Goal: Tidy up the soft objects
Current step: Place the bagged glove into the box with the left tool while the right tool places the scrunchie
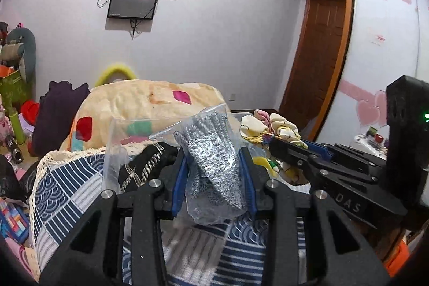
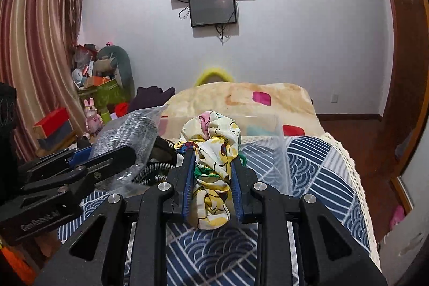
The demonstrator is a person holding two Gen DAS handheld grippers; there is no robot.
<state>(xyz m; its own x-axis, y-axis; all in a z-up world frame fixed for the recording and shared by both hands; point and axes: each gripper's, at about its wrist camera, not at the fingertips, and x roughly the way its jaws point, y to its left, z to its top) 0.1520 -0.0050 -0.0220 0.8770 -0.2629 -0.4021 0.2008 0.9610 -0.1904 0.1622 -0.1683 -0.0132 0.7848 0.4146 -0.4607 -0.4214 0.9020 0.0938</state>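
The left gripper (image 1: 214, 173) has its blue fingers (image 1: 179, 178) clamped on a clear bag of speckled grey gloves (image 1: 211, 160), held up above the blue wave-patterned bedspread (image 1: 61, 192). Just beside it, also over that bedspread, the right gripper (image 2: 211, 184) has its fingers clamped on a bunched yellow printed cloth (image 2: 214, 152). A clear plastic bin (image 2: 268, 152) sits on the bedspread behind both bundles.
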